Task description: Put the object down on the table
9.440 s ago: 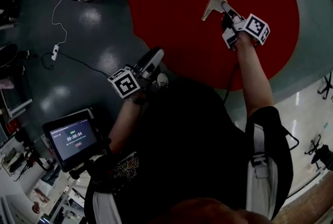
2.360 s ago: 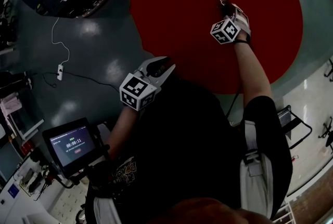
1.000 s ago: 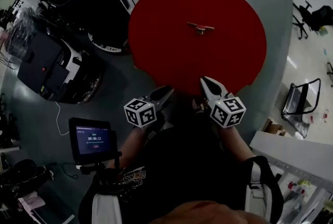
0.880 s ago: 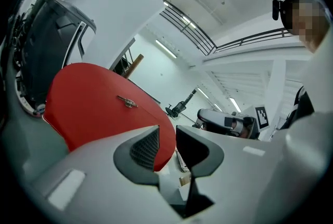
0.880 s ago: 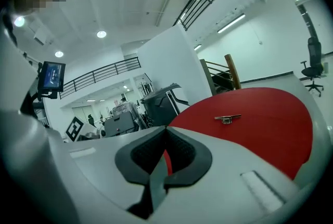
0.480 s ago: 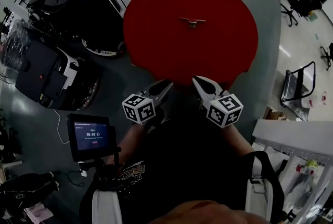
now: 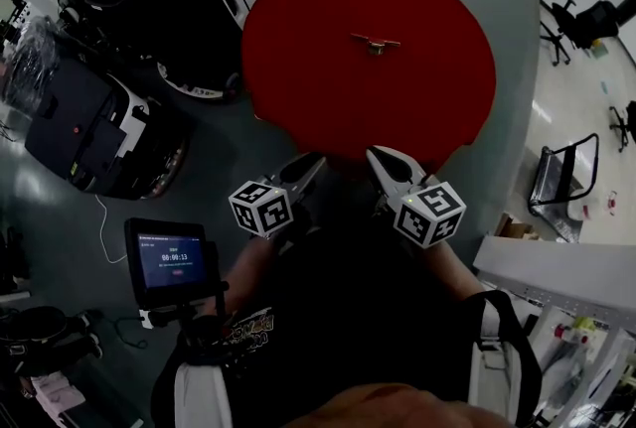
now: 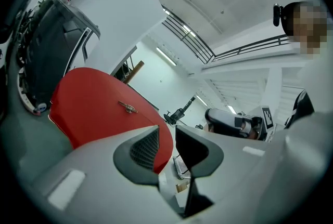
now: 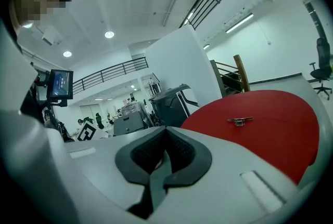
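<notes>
A small metal tool [image 7: 376, 44] lies flat on the round red table [image 7: 328, 88], toward its far side, with nothing touching it. It also shows as the metal tool [image 8: 127, 107] in the left gripper view and as the metal tool [image 9: 239, 120] in the right gripper view. Both grippers hang near the person's body, off the table's near edge. My left gripper [image 7: 312, 163] has a clear gap between its pads [image 8: 143, 147] and holds nothing. My right gripper [image 7: 379, 156] is shut, its pads [image 9: 177, 155] meeting with nothing between them.
Dark covered machines [image 7: 109, 108] stand to the left of the table. A tablet on a stand [image 7: 169, 262] is at the lower left. A wire rack [image 7: 556, 188], office chairs [image 7: 586, 19] and a white desk [image 7: 556, 267] are on the right.
My right gripper held the tool over the table, set it down and let go. Over the last second both grippers stay drawn back near the body, and the tool has not moved.
</notes>
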Tool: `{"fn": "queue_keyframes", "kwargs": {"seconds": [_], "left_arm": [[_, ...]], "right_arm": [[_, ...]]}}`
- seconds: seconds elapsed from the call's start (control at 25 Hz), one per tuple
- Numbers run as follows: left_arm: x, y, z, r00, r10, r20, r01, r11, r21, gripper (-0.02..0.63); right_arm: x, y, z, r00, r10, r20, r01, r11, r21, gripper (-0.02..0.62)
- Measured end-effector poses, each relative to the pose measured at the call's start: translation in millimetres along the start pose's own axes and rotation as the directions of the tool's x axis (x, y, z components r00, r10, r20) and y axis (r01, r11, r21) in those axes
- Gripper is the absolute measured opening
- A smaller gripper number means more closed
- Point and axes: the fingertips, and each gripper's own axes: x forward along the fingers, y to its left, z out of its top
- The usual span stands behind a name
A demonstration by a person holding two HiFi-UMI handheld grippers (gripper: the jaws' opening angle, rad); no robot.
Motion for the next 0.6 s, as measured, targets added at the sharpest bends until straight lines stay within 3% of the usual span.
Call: {"fn": "queue_keyframes", "kwargs": {"seconds": [0.6], "left_arm": [[6, -12, -5, 0.999, -0.029, -0.027, 0.03, 0.999, 0.024, 0.101]], "right_arm": [[-7, 8, -12, 1.0, -0.002, -0.023, 0.002, 1.0, 0.007, 0.003]]}}
